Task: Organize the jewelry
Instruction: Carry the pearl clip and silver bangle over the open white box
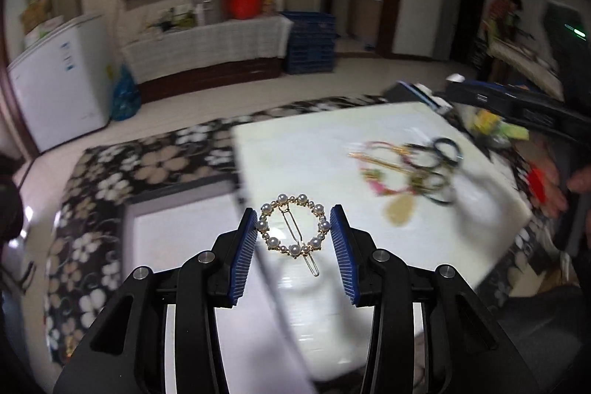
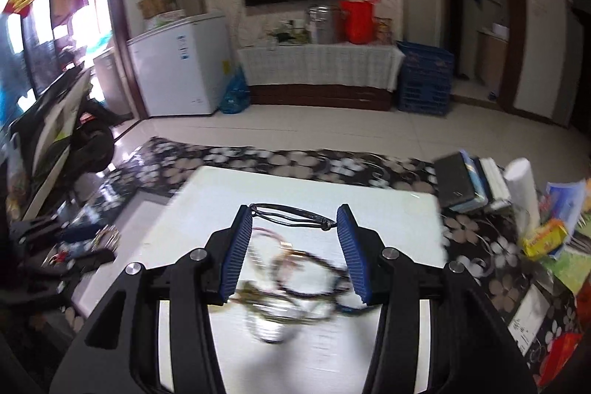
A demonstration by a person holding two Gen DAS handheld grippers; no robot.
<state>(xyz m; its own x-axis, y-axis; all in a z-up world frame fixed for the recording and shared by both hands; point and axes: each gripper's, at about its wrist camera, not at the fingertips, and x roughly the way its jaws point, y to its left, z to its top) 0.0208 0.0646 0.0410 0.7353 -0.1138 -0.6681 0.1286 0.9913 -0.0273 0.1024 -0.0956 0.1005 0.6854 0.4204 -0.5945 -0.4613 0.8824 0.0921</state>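
My left gripper (image 1: 293, 222) is shut on a round pearl hair clip (image 1: 294, 226), held by its sides between the blue pads and lifted above the white board (image 1: 314, 143). My right gripper (image 2: 294, 215) is shut on a black hair tie (image 2: 291, 212), stretched between its fingertips above the white board (image 2: 369, 205). A blurred pile of jewelry, with hair ties, bracelets and a gold pin, lies on the board in the left wrist view (image 1: 410, 168) and under the right gripper (image 2: 291, 287).
The board lies on a flowered black cloth (image 1: 110, 180). A white tray (image 1: 177, 235) sits left of the board. Books and boxes (image 2: 476, 183) crowd the table's right side. A person's hand (image 1: 554, 183) is at the right edge.
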